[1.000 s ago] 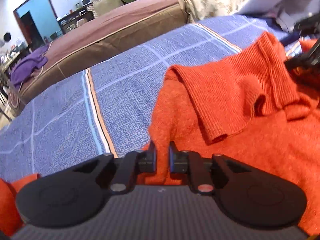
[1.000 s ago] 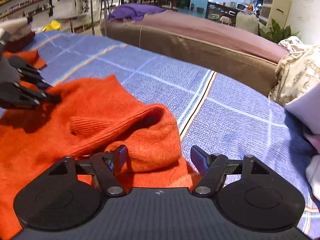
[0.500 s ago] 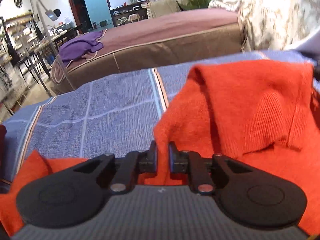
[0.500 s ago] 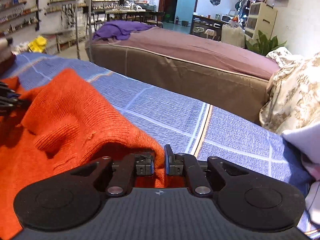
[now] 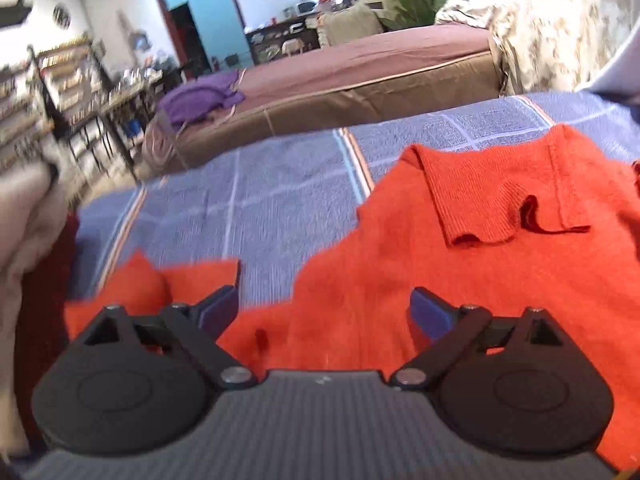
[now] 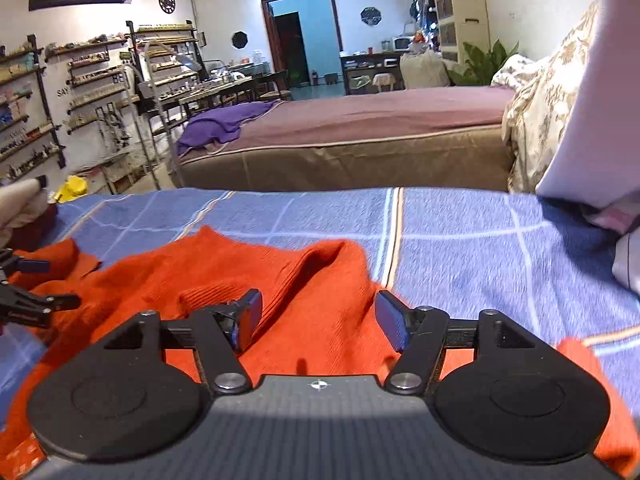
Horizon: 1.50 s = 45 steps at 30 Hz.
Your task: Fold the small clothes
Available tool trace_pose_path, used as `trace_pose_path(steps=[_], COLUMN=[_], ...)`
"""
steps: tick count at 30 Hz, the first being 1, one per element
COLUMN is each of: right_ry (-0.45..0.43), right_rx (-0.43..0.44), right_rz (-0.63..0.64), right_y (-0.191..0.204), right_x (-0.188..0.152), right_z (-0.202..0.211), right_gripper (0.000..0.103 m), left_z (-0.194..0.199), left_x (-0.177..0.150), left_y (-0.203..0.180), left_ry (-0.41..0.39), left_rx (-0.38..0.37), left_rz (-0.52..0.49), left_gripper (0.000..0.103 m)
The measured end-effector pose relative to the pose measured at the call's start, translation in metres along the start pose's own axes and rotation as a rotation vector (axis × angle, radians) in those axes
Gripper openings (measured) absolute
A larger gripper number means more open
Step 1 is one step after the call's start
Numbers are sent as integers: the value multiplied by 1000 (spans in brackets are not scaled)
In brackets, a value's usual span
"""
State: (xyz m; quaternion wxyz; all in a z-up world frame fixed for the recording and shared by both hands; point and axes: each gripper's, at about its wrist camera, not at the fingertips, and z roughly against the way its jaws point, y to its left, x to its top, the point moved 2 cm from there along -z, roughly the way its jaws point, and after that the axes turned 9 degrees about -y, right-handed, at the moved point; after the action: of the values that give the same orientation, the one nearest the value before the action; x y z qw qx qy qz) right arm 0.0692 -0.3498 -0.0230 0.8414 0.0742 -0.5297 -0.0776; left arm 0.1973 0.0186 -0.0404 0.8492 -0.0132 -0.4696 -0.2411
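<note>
Opening over the orange sweater (image 5: 460, 280), the left claw (image 5: 324, 312) and right claw (image 6: 318, 320) both stand wide, gripping nothing. The garment lies below and ahead of each claw on the blue checked bedspread (image 6: 480, 248), released so its turned-over ribbed hem (image 5: 492, 196) stays flat.

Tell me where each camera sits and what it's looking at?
Left wrist: on the left claw, looking down its opening fingers at the orange sweater on the blue bedspread.
Right wrist: on the right claw, jaws opening over the sweater; the left claw shows at the left edge.
Both share: sweater, bedspread, brown bed, blue doorway.
</note>
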Motion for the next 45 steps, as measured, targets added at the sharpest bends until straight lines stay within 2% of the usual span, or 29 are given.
trace_pose_path(steps=[3,6,8,13,16,17,19,20,21,23,25,28,32,34,35,36,38,39,41,42,45], right_ry=[76,125,144,140,179,196,175,163,158,158,150,88,56,60,62,64,76,79,83,87,103], right_rx=[-10,-122,-172,-228,-275,-281,-293,-289,-282,-242,-238,-299,-357,-366,-367,-369,-372,-370,-367,-365,-362], right_rz=[-71,-48,-40,-39,-50,-62,-81,-74,-69,-74,-70,-42,-10,40,41,37,35,33,41,38,31], right_y=[4,12,14,15,6,2,0,2,2,5,4,1,-5,-1,-1,-2,-4,-5,-6,-6,-6], right_x=[-31,-59,-73,-86,-93,-99,-104,-107,-107,-105,-100,-93,-85,-84,-83,-83,-84,-85,-86,-86,-87], right_z=[35,53,57,48,28,22,18,17,14,13,16,36,53,52,51,50,45,44,44,44,41], right_gripper=[102,102,101,89,87,87,87,79,52,16,14,12,9,8,8,8,8,8,8,8,10], left_z=[23,43,51,71,73,72,66,62,59,53,45,27,-3,-14,-18,-22,-29,-34,-44,-50,-59], left_x=[-23,-47,-61,-82,-89,-92,-98,-99,-99,-95,-90,-80,-69,-65,-63,-61,-59,-59,-57,-53,-37], left_y=[13,22,24,12,5,4,2,0,-4,-12,-16,-12,10,24,34,43,70,87,110,118,117], left_ry=[46,72,89,93,99,109,130,137,132,117,104,69,29,4,-17,-29,-40,-42,-18,7,15], left_rx=[-10,15,15,-15,-40,-57,-85,-88,-80,-74,-84,-89,-96,-85,-47,5,136,153,137,142,157], left_rz=[74,145,198,263,297,322,373,389,386,343,343,403,597,680,704,710,732,770,816,792,648], left_gripper=[94,94,94,93,81,73,65,62,62,61,61,62,62,54,45,41,40,39,34,30,29])
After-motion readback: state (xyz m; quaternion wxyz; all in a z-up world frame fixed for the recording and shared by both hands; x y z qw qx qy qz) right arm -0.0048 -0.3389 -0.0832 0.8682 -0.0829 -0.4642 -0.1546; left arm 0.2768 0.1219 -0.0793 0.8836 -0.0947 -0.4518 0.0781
